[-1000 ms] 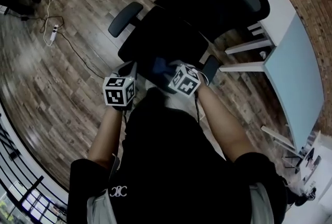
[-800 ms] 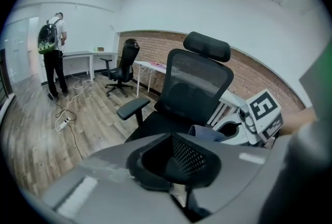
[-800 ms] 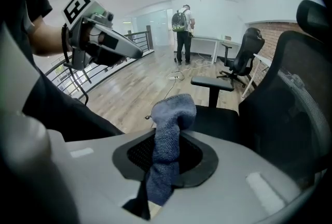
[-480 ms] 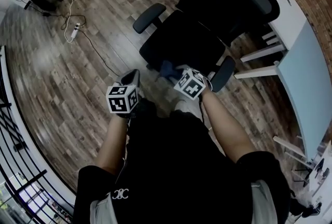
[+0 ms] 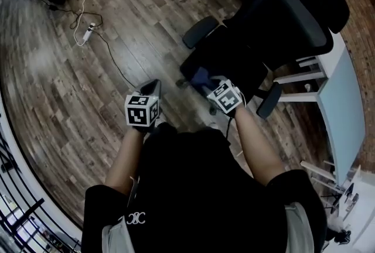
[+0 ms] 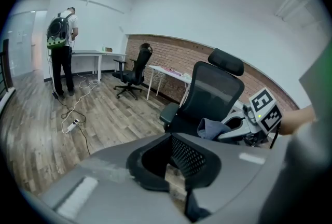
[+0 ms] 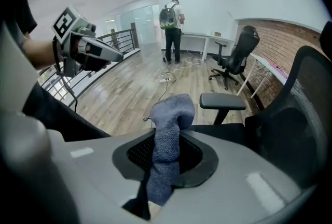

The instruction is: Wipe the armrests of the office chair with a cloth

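One cloth pinched in right gripper jaws.

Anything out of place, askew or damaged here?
Nothing damaged or spilled. The one stray thing is a power strip with its cable trailing loose across the wood floor, left of the office chair. The cloth sits clamped in the right gripper, as expected.

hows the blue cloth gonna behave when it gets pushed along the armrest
Likely floppy: the cloth droops over above the right gripper that pinches it. Probably light, since one pinch carries it all. Its looped, towel-like weave should drag rather than slide on the armrest, so it may bunch up.
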Tool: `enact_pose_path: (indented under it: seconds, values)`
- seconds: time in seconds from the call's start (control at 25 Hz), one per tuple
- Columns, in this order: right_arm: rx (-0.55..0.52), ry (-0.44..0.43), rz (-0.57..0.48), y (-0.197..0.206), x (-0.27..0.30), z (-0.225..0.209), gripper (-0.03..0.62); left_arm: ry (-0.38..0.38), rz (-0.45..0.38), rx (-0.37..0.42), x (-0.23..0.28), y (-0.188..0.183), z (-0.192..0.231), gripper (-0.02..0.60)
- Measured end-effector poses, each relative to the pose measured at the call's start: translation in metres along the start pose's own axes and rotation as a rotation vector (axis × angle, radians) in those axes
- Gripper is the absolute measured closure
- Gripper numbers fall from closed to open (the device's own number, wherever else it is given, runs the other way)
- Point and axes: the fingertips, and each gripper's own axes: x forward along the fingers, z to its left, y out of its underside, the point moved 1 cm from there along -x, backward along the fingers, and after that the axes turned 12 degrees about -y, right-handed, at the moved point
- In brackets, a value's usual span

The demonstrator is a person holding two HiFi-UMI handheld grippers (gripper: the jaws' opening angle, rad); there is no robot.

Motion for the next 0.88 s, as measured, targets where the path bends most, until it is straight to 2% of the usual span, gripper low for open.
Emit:
enact_pose_path:
  seconds: [0.24,0.36,0.52,0.68,0.88]
  values:
    - [0.107,0.061,-0.028,-0.037,0.033,-0.002,0.514,0.030,0.009,0.014,0.000,-0.016,0.060,0.575]
    - [0.137,0.091,-0.015,-0.041,0.045,-0.011,0.514,0.054,0.030,0.028,0.008,-0.019,0.071,0.575]
    - [0.209,0.137,-0.016,-0.037,0.060,-0.046,0.514,0.091,0.059,0.075,0.033,-0.029,0.078,0.575]
    - [0.313,0.135,-0.047,-0.042,0.078,-0.101,0.514,0.113,0.068,0.144,0.072,-0.068,0.085,0.575]
    - [0.346,0.088,-0.017,-0.055,0.102,-0.143,0.514,0.165,0.091,0.201,0.118,-0.128,0.081,0.575]
